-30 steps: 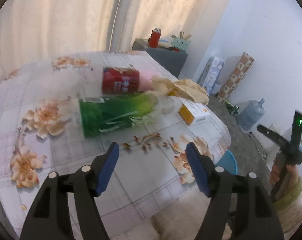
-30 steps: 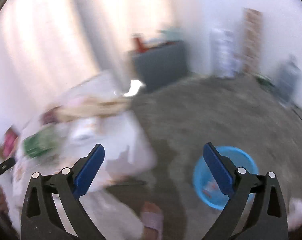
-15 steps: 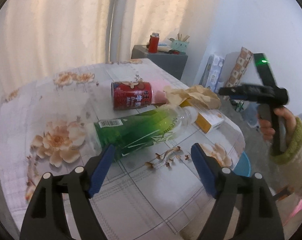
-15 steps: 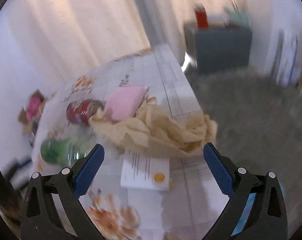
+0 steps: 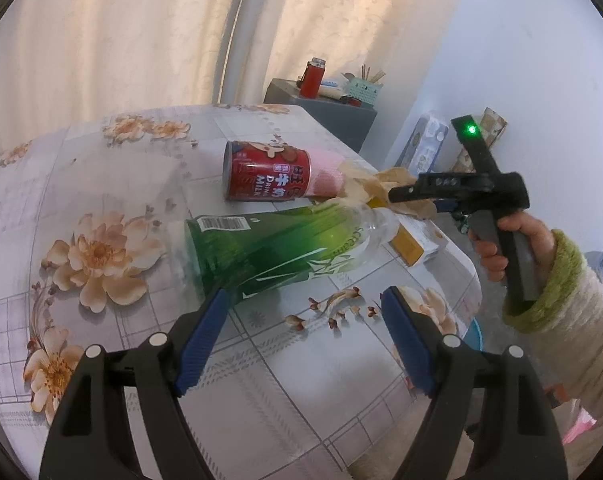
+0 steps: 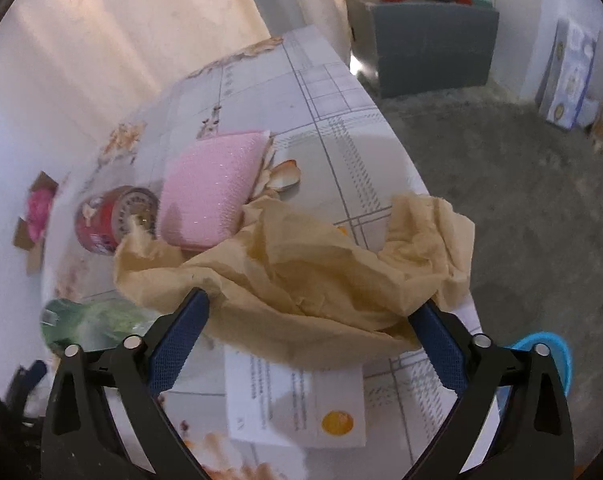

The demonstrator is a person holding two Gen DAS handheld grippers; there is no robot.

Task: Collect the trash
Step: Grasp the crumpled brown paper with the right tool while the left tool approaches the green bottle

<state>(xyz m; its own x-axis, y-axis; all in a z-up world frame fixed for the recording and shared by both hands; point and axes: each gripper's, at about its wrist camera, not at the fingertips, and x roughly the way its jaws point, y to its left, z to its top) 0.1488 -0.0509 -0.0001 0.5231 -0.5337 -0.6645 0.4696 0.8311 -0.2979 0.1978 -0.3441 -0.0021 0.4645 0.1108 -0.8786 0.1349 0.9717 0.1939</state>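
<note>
The crumpled brown paper [image 6: 301, 272] lies near the table's [image 6: 341, 128] right edge, between the wide-spread fingers of the right gripper [image 6: 313, 320], overlapping a white carton [image 6: 297, 400]. Behind it sit a pink pouch [image 6: 209, 192] and a red can [image 6: 109, 220]. The left gripper [image 5: 301, 320], also spread wide, faces a toppled green bottle [image 5: 277, 248], its left fingertip [image 5: 217, 304] beside the bottle's base.

A home room: curtains [image 5: 141, 32], floral-clothed table [image 5: 101, 184], grey cabinet [image 6: 425, 44].

A glossy plastic bottle [image 5: 285, 248], a shiny metal can [image 5: 267, 176] and crumpled matt paper [image 6: 301, 276] lie on the smooth floral tabletop [image 5: 113, 184].
</note>
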